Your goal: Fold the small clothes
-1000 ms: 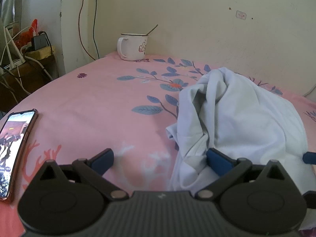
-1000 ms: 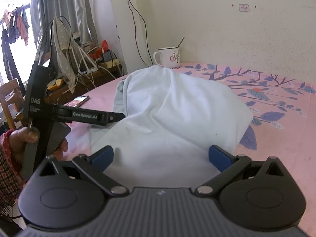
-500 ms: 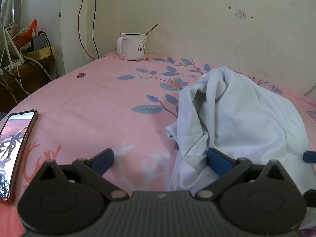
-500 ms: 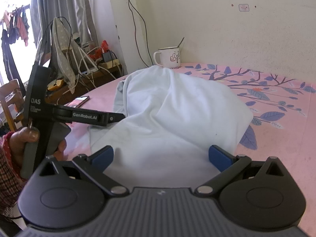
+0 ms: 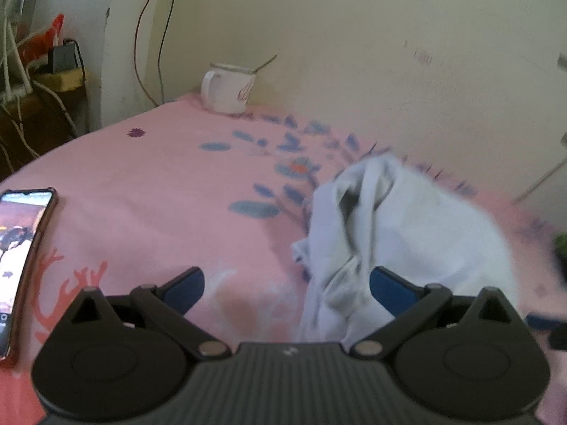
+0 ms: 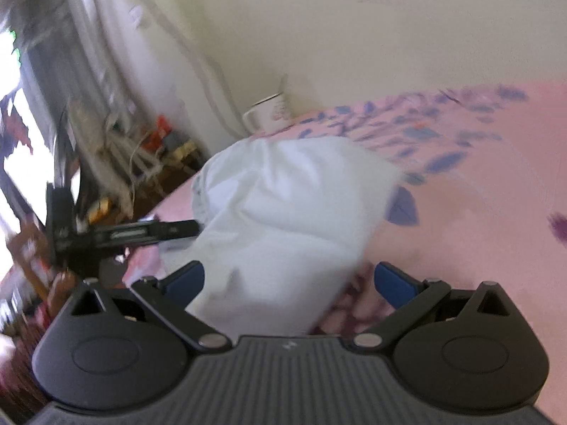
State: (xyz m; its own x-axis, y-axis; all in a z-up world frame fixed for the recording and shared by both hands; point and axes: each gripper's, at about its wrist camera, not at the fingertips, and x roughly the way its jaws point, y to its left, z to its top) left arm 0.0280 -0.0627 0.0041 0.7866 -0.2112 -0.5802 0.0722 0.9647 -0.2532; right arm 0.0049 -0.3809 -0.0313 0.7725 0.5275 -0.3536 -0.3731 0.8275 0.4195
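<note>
A crumpled white garment (image 5: 407, 233) lies in a heap on the pink flowered sheet (image 5: 159, 184). My left gripper (image 5: 287, 283) is open at the garment's left near edge, its right finger against the cloth and its left finger over bare sheet. My right gripper (image 6: 288, 279) is open, with the garment (image 6: 283, 205) between and ahead of its fingers. The left gripper also shows in the right wrist view (image 6: 134, 233), at the garment's left side. Both views are blurred.
A white mug (image 5: 228, 88) with a spoon stands at the far edge by the wall. A phone (image 5: 17, 251) with its screen lit lies at the left. Cables and clutter (image 6: 134, 148) sit on a low stand beyond the left edge.
Both grippers have moved: the right wrist view has tilted and swung right, and the left view has risen a little. The garment heap keeps its shape. Both grippers stay open.
</note>
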